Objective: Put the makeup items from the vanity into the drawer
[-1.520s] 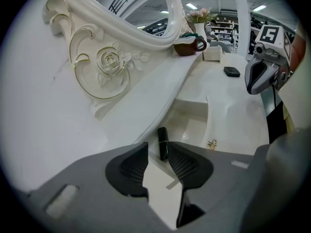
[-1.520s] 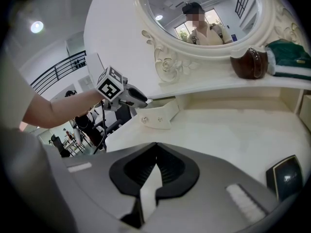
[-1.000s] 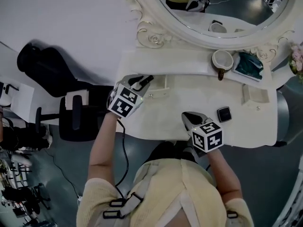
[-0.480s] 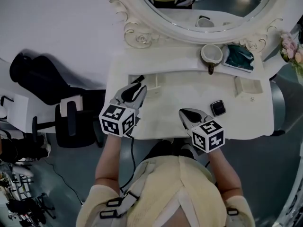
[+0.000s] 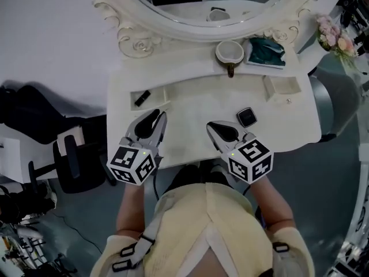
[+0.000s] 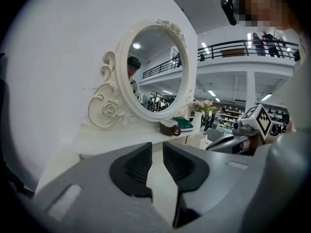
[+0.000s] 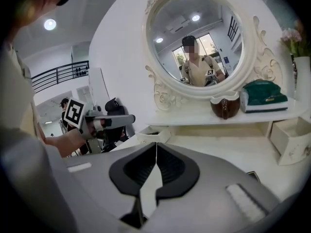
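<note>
A small black makeup tube [image 5: 142, 98] lies in the open left drawer [image 5: 158, 93] of the white vanity [image 5: 190, 123]. A square black compact [image 5: 247, 117] rests on the tabletop at the right. My left gripper [image 5: 158, 118] hovers over the tabletop in front of that drawer, apart from the tube. Its jaws are closing, a narrow gap still shows and nothing is between them [image 6: 154, 160]. My right gripper [image 5: 215, 127] is shut and empty [image 7: 156, 152], just left of the compact and not touching it.
On the rear shelf stand a brown-and-white mug [image 5: 230, 53] and a green box [image 5: 266, 52] under the oval mirror [image 7: 197, 42]. A second small drawer [image 5: 281, 88] stands open at the right. Pink flowers [image 5: 334, 34] are at far right, a black chair [image 5: 72, 154] at left.
My left gripper let go of the black tube in the left drawer and drew back toward the front edge, its jaws narrowing. The right gripper stayed shut by the compact.
</note>
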Tool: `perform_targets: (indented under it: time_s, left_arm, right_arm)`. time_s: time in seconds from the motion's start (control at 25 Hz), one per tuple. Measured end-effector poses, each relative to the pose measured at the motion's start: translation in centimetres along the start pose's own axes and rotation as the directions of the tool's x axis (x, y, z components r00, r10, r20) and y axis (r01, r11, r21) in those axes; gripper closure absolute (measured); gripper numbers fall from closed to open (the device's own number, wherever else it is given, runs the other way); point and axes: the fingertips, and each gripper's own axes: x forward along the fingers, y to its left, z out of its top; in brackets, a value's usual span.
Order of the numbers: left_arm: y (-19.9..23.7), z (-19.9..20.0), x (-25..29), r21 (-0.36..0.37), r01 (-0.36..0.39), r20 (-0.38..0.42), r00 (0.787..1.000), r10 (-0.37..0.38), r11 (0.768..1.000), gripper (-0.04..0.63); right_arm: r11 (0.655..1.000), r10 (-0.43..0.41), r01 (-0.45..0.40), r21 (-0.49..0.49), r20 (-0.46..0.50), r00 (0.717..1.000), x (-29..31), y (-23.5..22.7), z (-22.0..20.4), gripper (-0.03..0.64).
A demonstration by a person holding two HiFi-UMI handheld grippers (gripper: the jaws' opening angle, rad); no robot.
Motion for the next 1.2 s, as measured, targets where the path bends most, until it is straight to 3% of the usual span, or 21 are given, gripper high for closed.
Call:
perform_targets:
  time_s: [0.12, 0.48, 1.2]
  left_arm:
    - [-1.2, -0.3, 0.2, 0.029, 0.013, -0.016, 1.0, -0.012, 1.0, 0.526]
    - [-2.8, -2.1, 1.4, 0.016, 0.072, -0.07, 0.995, -0.071, 0.997, 0.526]
    - [-5.3, -3.0, 3.0, 0.01, 0.14, -0.1, 0.985, -0.138, 0.99, 0.526]
  right_arm:
    - [0.999, -0.031, 0.032, -0.021, 0.016, 0.999, -1.1, -0.6, 0.6, 0.603]
    - [0.987, -0.139, 0.142, -0.072, 0.048, 0.989, -5.0, -3.3, 1.6, 0.541]
    - [0.954, -0.283, 0.285, -0.096, 0.035, 0.959, -8.4, -6.9, 1.8, 0.288]
